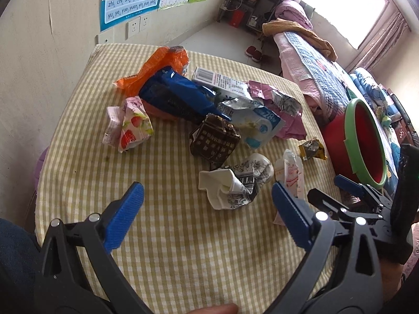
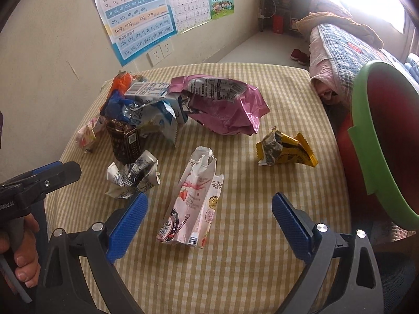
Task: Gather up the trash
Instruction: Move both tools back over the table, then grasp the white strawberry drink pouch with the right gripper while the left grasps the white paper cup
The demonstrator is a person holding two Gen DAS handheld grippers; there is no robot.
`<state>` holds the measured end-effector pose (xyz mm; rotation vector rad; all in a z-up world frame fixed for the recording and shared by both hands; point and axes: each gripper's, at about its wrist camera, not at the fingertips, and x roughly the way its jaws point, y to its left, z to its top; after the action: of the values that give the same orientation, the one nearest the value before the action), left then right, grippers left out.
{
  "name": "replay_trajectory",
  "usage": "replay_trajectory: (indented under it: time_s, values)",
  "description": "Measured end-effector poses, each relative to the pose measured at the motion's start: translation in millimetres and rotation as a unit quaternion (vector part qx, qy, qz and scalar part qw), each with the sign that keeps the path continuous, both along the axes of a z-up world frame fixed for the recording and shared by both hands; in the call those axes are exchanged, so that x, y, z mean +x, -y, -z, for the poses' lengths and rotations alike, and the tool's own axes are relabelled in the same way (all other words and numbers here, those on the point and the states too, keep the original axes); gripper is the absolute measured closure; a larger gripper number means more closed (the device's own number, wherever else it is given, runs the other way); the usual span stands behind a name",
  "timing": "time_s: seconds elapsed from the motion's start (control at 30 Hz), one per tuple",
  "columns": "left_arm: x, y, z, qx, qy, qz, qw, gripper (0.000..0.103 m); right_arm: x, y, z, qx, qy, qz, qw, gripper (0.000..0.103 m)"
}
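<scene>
Left gripper (image 1: pixel 207 217) spread over crumpled paper cup (image 1: pixel 235 183), right gripper (image 2: pixel 209 222) spread around pink wrapper (image 2: pixel 193 204), table's (image 2: pixel 262 261) near edge, red bin (image 2: pixel 387 144) at right edge.

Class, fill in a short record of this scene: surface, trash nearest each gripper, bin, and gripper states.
surface: table with checked cloth
trash nearest left gripper: crumpled black-and-white paper
trash nearest right gripper: pink strawberry wrapper, lying between its open fingers' line
other trash: yellow wrapper, purple bag, brown carton
bin: red bin with green rim, at the table's right edge
grippers: both open, holding nothing
</scene>
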<state>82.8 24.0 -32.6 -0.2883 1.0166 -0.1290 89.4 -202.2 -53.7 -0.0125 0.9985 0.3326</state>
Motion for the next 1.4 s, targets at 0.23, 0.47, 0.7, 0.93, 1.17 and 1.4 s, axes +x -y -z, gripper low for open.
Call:
replay_trajectory:
  time_s: [0.23, 0.47, 0.7, 0.93, 1.17, 1.4]
  values:
    - [11, 1, 24, -0.03, -0.033, 0.013, 0.9989, 0.023, 2, -7, 20, -0.011, -0.035, -0.018, 0.999, 0.014]
    - [17, 16, 38, -0.038, -0.047, 0.038, 0.9974, 0.034, 5, -14, 31, -0.019, -0.045, -0.032, 0.998, 0.018]
    - [22, 23, 47, -0.043, -0.06, 0.045, 0.9963, 0.045, 8, -16, 37, -0.024, -0.049, -0.034, 0.998, 0.023]
    - [24, 25, 50, -0.068, -0.062, 0.042, 0.9949, 0.055, 10, -17, 41, -0.027, -0.049, -0.04, 0.998, 0.036]
    - [23, 19, 51, -0.09, -0.059, 0.031, 0.9937, 0.057, 11, -15, 43, -0.025, -0.054, -0.039, 0.997, 0.051]
    - [19, 16, 45, -0.089, -0.048, 0.027, 0.9945, 0.058, 13, -11, 39, -0.017, -0.052, -0.032, 0.998, 0.062]
